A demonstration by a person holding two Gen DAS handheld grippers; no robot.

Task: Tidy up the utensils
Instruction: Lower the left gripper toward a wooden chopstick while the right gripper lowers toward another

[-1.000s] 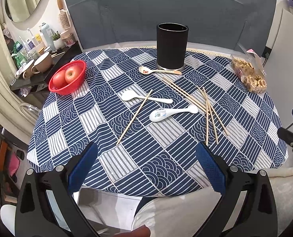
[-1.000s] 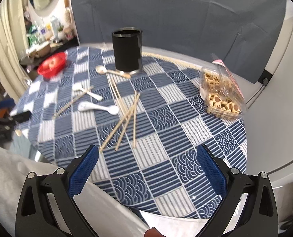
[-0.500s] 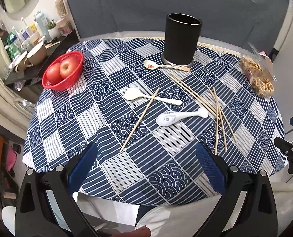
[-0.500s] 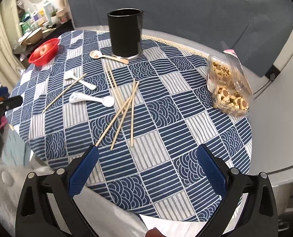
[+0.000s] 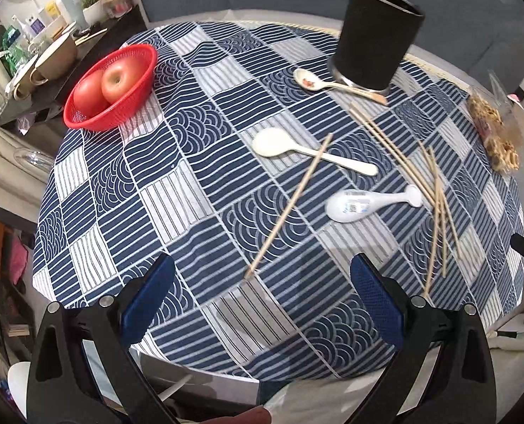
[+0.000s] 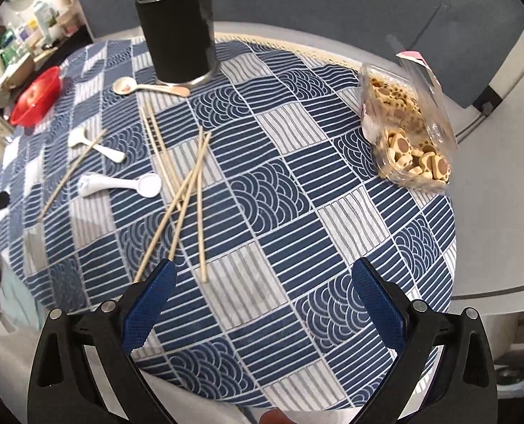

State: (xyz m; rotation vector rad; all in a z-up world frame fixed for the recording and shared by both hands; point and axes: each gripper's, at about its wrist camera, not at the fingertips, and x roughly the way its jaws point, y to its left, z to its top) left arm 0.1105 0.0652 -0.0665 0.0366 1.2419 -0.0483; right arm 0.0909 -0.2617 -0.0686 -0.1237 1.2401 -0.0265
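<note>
Blue-padded left gripper (image 5: 260, 296) has closed in on the table since a second ago, jaws wide, empty, lone chopstick (image 5: 290, 205) just ahead. Right view: right gripper (image 6: 262, 296) also nearer, spread wide, holding nothing, chopstick pile (image 6: 184, 190) close. Black holder (image 6: 177, 31) stands empty at the far edge; pickup looks imminent.

A lived-in home. A patterned tablecloth (image 5: 198, 183) covers the round table. Left of it, a cluttered shelf (image 5: 50, 53) holds mugs and bottles.
</note>
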